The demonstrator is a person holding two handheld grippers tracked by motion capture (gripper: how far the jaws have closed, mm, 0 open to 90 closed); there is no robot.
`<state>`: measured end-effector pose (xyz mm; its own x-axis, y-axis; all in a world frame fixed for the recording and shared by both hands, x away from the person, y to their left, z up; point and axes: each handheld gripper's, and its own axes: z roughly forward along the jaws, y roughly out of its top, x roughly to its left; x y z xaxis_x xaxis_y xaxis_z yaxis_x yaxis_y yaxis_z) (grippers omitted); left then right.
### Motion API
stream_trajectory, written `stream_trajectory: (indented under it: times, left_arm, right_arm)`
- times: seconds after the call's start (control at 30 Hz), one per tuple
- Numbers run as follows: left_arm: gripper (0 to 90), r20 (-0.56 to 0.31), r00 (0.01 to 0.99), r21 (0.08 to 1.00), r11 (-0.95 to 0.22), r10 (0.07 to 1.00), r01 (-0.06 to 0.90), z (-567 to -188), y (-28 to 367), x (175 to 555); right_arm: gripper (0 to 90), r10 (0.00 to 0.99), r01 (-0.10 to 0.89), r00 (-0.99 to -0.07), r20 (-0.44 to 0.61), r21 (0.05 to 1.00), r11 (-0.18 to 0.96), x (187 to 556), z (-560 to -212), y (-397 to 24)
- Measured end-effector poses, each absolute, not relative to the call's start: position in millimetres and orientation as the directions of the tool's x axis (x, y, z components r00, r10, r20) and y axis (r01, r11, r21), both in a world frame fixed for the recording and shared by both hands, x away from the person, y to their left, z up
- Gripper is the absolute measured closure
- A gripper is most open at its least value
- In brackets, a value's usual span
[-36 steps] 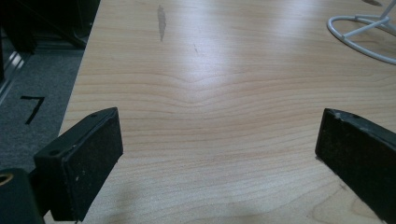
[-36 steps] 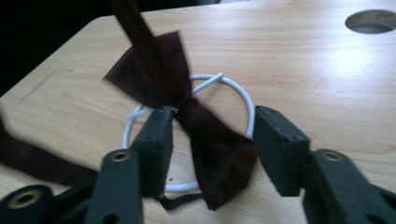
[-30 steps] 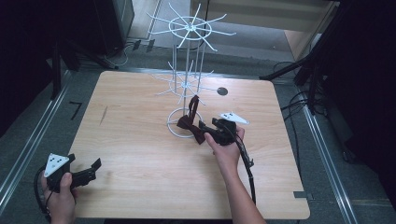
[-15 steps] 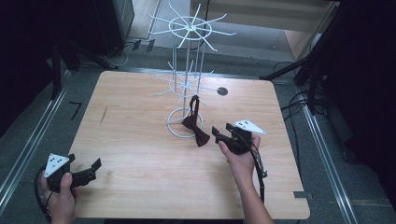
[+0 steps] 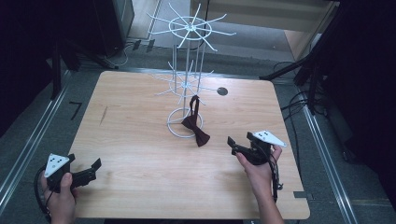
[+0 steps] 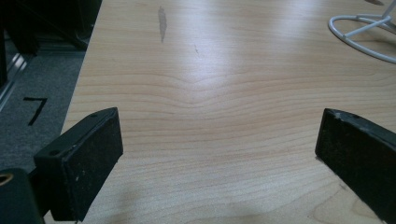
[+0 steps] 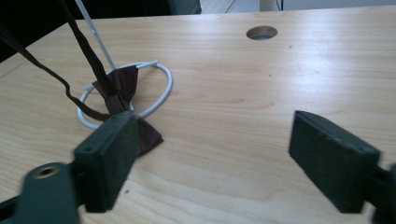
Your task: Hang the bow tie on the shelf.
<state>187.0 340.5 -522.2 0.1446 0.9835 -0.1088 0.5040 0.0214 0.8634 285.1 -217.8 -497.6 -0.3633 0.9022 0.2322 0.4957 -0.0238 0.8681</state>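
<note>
Light wooden table [image 5: 140, 140], white wire rack [image 5: 187, 84] standing on it, dark bow tie [image 5: 196, 130] at its base

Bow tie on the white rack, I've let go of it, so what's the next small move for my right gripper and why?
Probably ease the right gripper back toward the table's near edge. Its jaws are open and empty, and the bow tie hangs by its strap from the white rack, lower end resting by the base ring, so nothing seems left to hold.

table [image 5: 140, 140] evenly lit | surroundings dark | right gripper view blurred
</note>
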Motion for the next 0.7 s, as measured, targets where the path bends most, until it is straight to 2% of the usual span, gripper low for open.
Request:
stream_trajectory:
  times: [0.07, 0.37, 0.7]
  left_arm:
    - [1.4, -0.109, 0.145, 0.863, 0.021, 0.984, 0.504, -522, 341, 187]
    - [1.4, -0.108, 0.144, 0.864, 0.021, 0.984, 0.502, -522, 340, 187]
    - [1.5, -0.106, 0.143, 0.864, 0.020, 0.984, 0.503, -522, 340, 187]
  right_arm:
    - [13.1, 0.902, 0.493, -0.362, 0.233, 0.870, -0.027, 281, -499, -223]
    - [0.6, 0.901, 0.498, -0.351, 0.253, 0.866, -0.049, 266, -503, -253]
    - [0.0, 0.908, 0.504, -0.315, 0.274, 0.859, -0.084, 253, -514, -282]
